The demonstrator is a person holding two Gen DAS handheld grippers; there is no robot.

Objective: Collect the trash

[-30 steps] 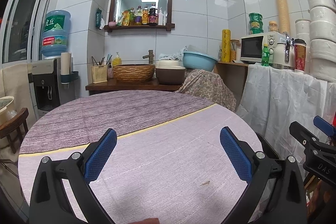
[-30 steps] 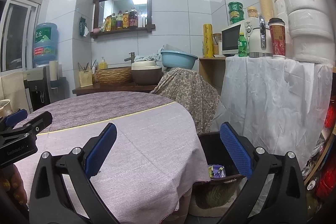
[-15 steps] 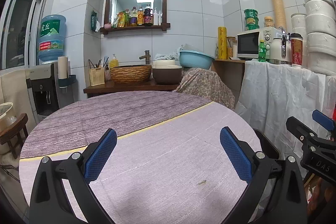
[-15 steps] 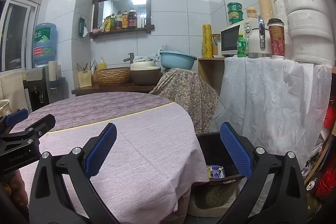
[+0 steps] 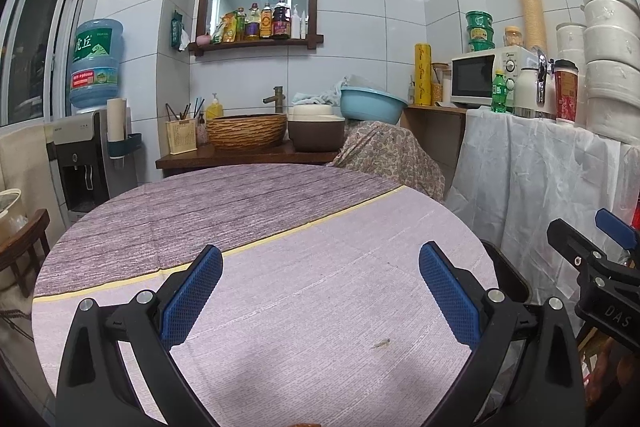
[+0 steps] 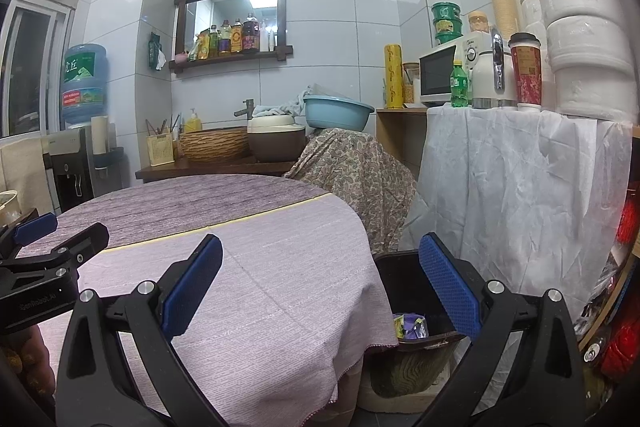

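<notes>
My left gripper (image 5: 320,291) is open and empty above the round table (image 5: 280,211) with its purple cloth. A tiny brown scrap (image 5: 382,344) lies on the cloth between its fingers, toward the right one. My right gripper (image 6: 320,291) is open and empty over the table's right edge. Below it a dark trash bin (image 6: 404,279) stands on the floor beside the table, with a crumpled purple and yellow wrapper (image 6: 410,326) inside. The right gripper also shows at the right edge of the left wrist view (image 5: 600,267); the left gripper shows at the left edge of the right wrist view (image 6: 44,259).
A white-draped shelf (image 6: 520,167) holds a microwave (image 6: 440,75), bottles and cups at the right. A patterned cloth (image 6: 352,167) covers something behind the table. A sink counter (image 5: 248,155) with basins stands at the back. A water dispenser (image 5: 88,155) and a wooden chair (image 5: 20,239) are at the left.
Both views have shifted slightly; the left gripper has tilted a little so the table sits lower in its view. Both grippers stay open and empty.
</notes>
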